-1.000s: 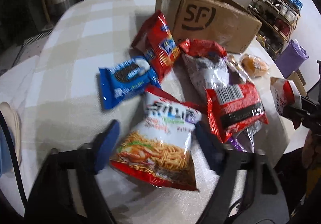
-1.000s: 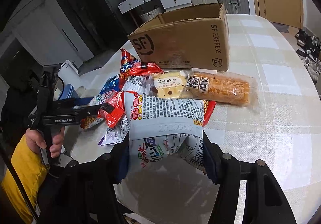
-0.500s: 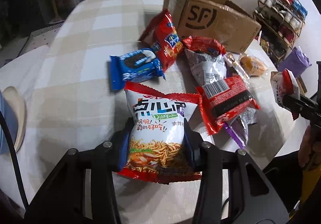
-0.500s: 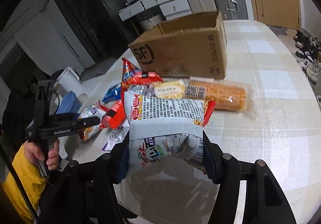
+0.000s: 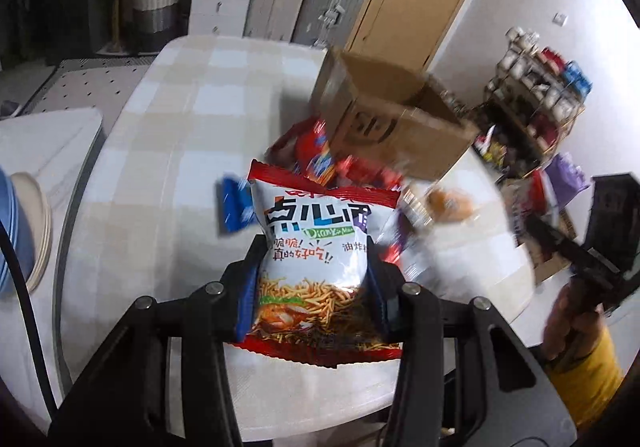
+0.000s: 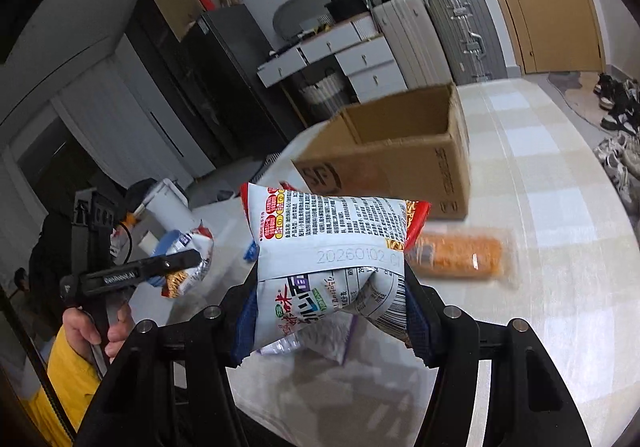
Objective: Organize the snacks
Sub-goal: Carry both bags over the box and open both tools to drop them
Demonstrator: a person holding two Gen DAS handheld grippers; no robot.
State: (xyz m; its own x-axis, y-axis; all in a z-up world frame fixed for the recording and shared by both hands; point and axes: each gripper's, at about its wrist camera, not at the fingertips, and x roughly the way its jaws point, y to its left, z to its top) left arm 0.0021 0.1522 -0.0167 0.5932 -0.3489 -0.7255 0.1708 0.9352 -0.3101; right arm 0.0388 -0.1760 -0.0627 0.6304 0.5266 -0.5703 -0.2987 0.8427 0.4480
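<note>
Left gripper point(image 5: 312, 279) and right gripper point(image 6: 332, 311), both clamped, raised above table level.

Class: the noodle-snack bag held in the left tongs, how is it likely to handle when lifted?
The noodle-snack bag probably stays puffy yet pliable: it bulges above the left tongs. Likely light, since a side pinch holds it. Contents look brittle and may crush.

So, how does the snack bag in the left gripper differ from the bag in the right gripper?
The left gripper holds its noodle snack bag face forward, showing the large characters and the noodle picture. The right gripper holds the second snack bag back side forward, showing fine print, a date stamp and a barcode. The noodle snack bag looks smooth and puffed; the second snack bag is creased near the pads. Both are white with red edges, clamped, and lifted off the table.
</note>
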